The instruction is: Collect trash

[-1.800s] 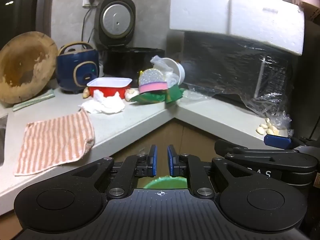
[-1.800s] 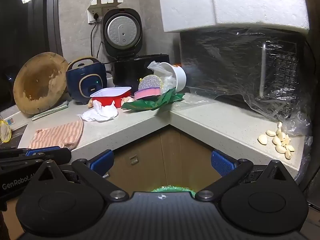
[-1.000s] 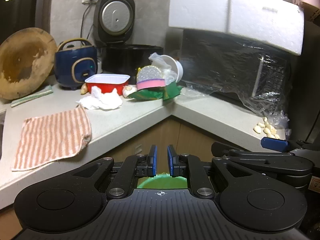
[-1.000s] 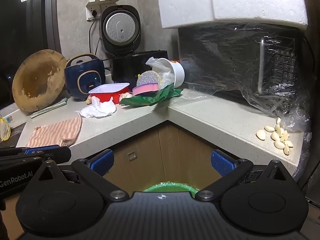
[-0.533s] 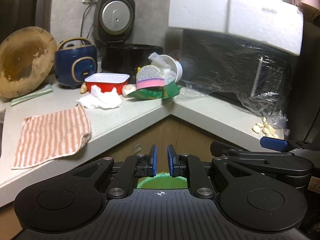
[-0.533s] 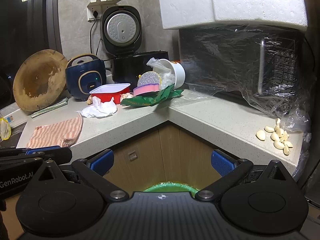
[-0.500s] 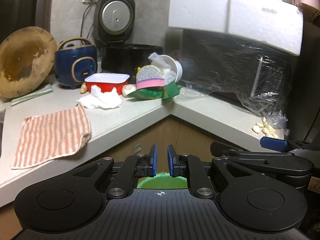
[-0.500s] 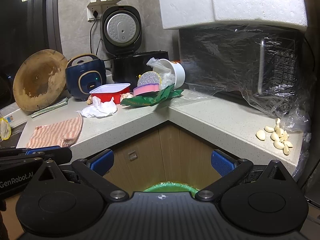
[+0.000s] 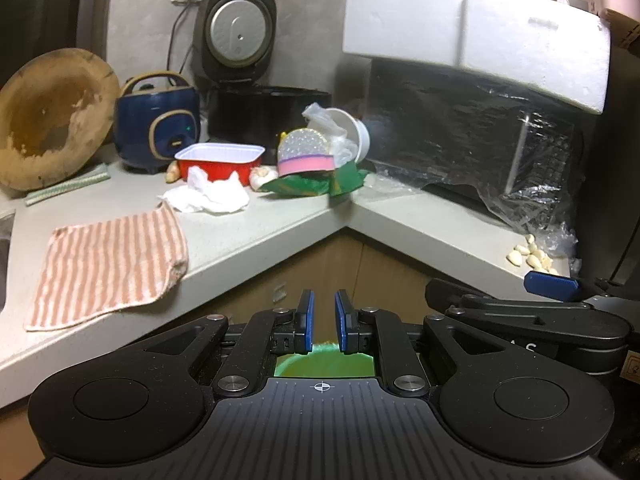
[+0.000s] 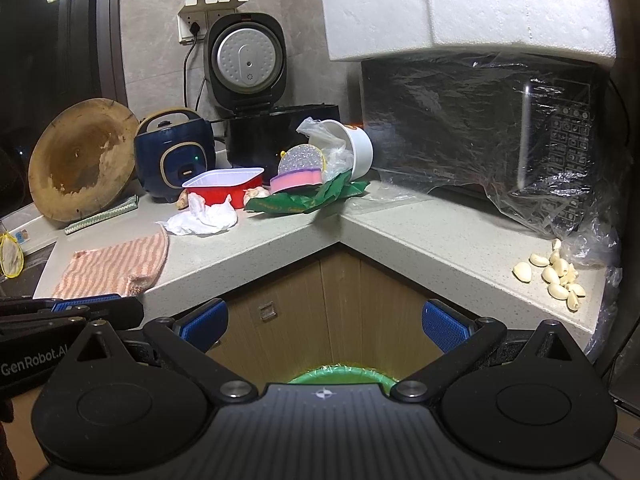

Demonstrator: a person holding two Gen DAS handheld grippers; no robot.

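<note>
Beside the sink, only the right view shows a yellow strainer; left tongs clenched empty, right tongs released.

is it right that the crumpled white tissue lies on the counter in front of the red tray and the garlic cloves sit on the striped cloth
Not quite. The crumpled white tissue does lie in front of the red tray, but the garlic cloves sit bare on the counter by the plastic-wrapped microwave, far from the striped cloth. The right wrist view shows it.

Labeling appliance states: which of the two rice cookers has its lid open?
The black cooker at the back wall, its lid standing upright with the silver inner plate showing. The blue cooker beside it is closed.
</note>
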